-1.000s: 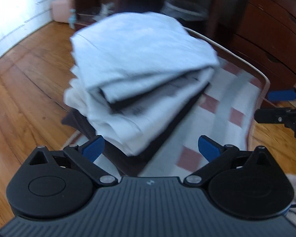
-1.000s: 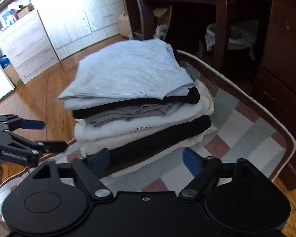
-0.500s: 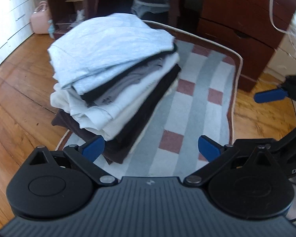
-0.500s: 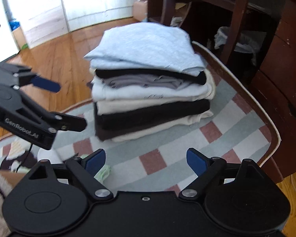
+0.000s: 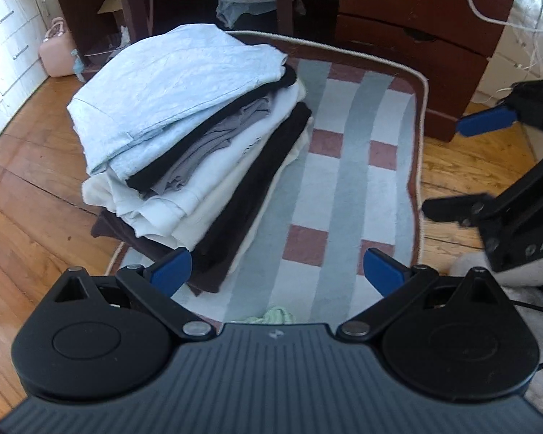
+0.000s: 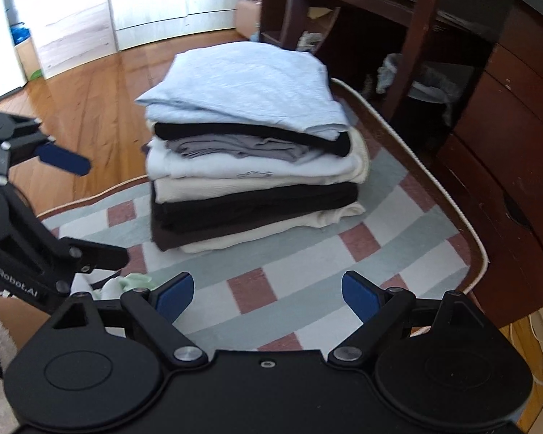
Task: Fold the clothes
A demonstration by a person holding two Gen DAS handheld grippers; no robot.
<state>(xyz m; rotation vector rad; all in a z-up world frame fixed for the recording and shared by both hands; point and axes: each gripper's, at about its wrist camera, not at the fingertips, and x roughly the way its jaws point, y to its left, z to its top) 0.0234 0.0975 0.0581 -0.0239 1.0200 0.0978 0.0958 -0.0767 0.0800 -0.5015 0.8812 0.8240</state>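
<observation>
Ahead of both tools, on the far-left part of a checked rug (image 5: 347, 166): a stack of folded clothes (image 6: 253, 152), squared into flat layers, with a pale blue garment (image 5: 177, 83) on top, then black, grey, white, cream, black and brown beneath. Stacked broad side down, likely so the pile stands without leaning; edges on the near side fairly even, those toward the left tool more stepped. Left tool (image 5: 277, 271) held above the rug's near end, blue pads wide apart, gripping nothing. Right tool (image 6: 262, 291) likewise spread apart and empty, aimed at the stack's long side. Just under and before the tools, a small pale green piece of cloth (image 6: 126, 284), crumpled on the rug, mostly hidden by the tool bodies; whether a garment or a rag, impossible to tell. Fits either a finished pile with both tools drawn clear, or a pause with that green piece still to be folded. Beyond the stack, dark wooden furniture (image 6: 506, 108) and a lined waste bin (image 5: 248, 3) on the wooden floor (image 5: 36, 188).
</observation>
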